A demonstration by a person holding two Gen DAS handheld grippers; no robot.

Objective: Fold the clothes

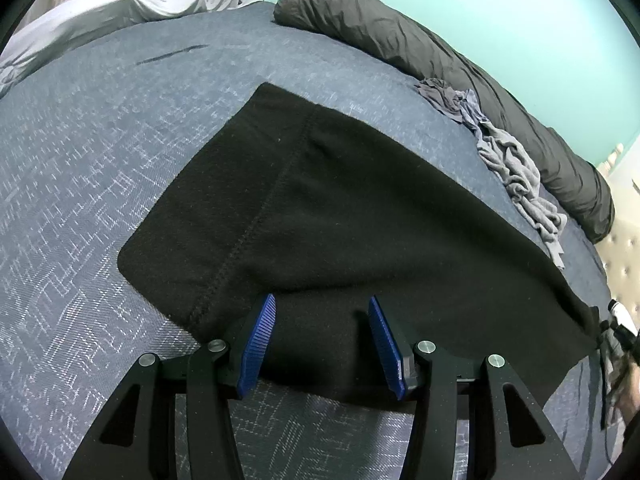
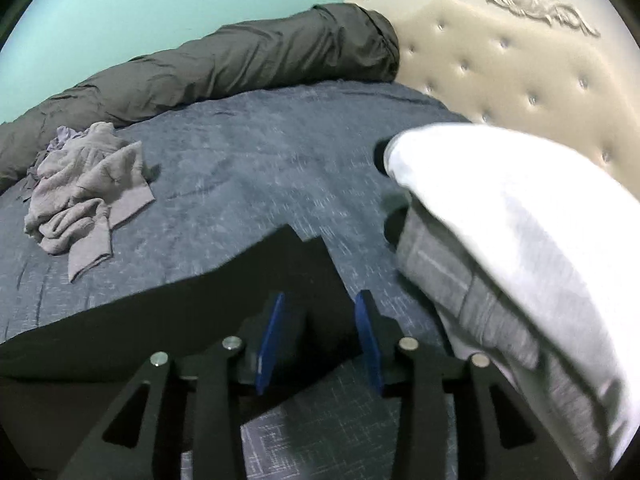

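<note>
Left wrist view: black fleece garment lies flat on the bed, stitched seam visible, long axis running far-left to near-right; both grippers' jaws released.

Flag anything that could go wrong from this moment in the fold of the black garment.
1. Both the left gripper and right gripper are open over the black garment, so a shallow close might catch only one layer or snag the blue bedspread beneath.
2. The folded pile sits close beside the right gripper; a swing could knock it.
3. The right view is blurred, so its aim looks uncertain.
</note>
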